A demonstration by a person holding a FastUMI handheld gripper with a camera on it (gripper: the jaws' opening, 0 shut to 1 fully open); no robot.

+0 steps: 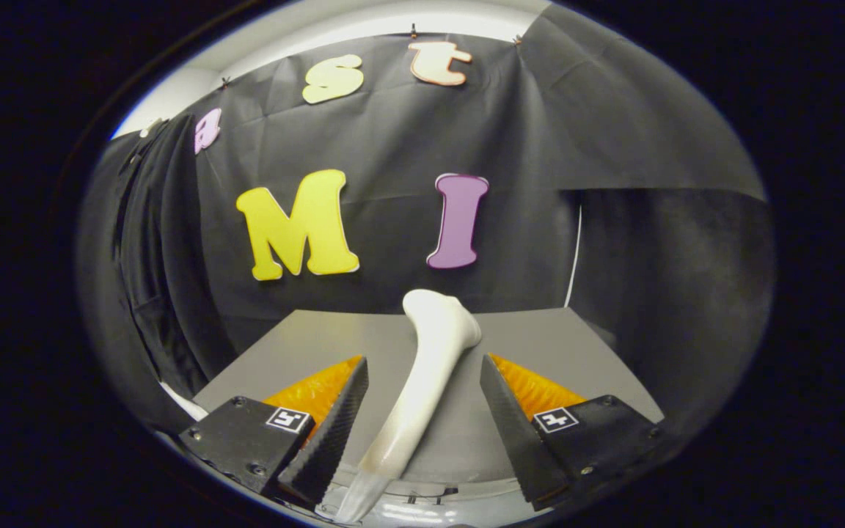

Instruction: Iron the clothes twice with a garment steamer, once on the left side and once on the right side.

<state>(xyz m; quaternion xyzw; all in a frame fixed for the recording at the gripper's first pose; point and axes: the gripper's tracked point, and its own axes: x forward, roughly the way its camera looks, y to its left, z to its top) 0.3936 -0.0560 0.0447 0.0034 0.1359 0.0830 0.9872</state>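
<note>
Your gripper [422,400] sits low over the grey table [540,337], its jaws standing apart with clear space on either side of the garment steamer [430,367], which lies between them without either black ribbed finger [334,433] pressing on it. The steamer is a white, slender body with a bent head; the head points away from you toward the booth's black wall [393,147], and the handle runs back between the jaws toward the near end of the table. It appears to rest on the table, though the contact under it cannot be confirmed. A dark garment [151,242] hangs at the left side of the booth, well apart from the steamer and beyond the left jaw. Judged from this arrangement, the task is at its very start: you have not yet closed on the steamer, and neither the left-side pass nor the right-side pass seems to have begun. As for writing, no brand name or label can be read on the steamer; each jaw carries a small square black-and-white marker [289,419], a coded pattern and not legible text.
</note>
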